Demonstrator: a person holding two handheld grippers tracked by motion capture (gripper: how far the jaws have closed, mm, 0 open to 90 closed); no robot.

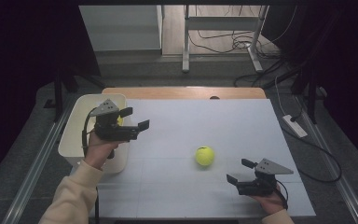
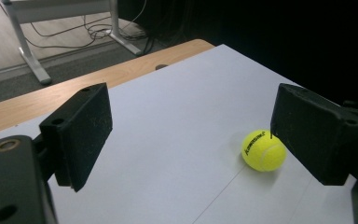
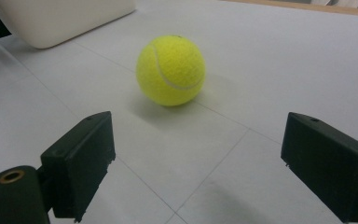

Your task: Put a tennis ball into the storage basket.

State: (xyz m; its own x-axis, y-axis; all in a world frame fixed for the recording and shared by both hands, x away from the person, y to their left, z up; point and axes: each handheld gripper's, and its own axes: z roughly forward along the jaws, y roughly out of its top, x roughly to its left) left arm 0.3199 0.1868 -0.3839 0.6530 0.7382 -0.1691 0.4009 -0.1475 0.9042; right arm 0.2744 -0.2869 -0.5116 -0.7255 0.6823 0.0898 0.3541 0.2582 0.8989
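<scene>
Black left gripper (image 1: 137, 119) level over white bin (image 1: 74, 130), jaws apart.

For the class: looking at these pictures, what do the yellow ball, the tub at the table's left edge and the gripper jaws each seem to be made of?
Tennis ball: fuzzy yellow felt, with a curved pale seam and printed lettering.
Tub: probably plastic; smooth, cream, matte walls with rounded corners.
Jaws of the right hand-held gripper: black and matte, likely rubber or foam pads with slightly ragged edges; hard to tell.
</scene>
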